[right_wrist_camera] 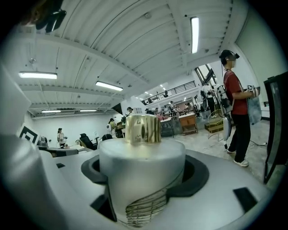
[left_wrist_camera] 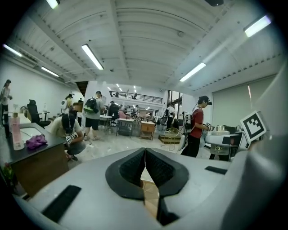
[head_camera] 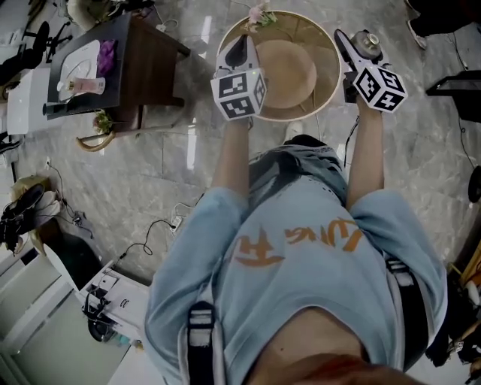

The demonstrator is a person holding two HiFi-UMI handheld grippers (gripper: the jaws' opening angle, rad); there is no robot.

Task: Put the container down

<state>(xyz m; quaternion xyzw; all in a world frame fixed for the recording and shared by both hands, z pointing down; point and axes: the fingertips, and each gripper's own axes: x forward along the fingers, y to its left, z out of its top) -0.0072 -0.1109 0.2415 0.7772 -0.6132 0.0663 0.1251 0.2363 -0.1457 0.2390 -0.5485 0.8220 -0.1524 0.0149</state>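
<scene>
My right gripper is shut on the container, a pale cylindrical jar with a gold knob on its lid. In the right gripper view the container fills the space between the jaws and stands upright. It hangs at the right rim of a round light-wood table with a tan disc in its middle. My left gripper hovers over the table's left rim, jaws pressed together with nothing in them. In the left gripper view the left gripper shows only tan wood below its pads.
A dark wooden desk with a white tray, a purple cloth and a bottle stands left of the round table. Cables trail across the marble floor. Flowers sit at the table's far rim. Several people stand about the hall.
</scene>
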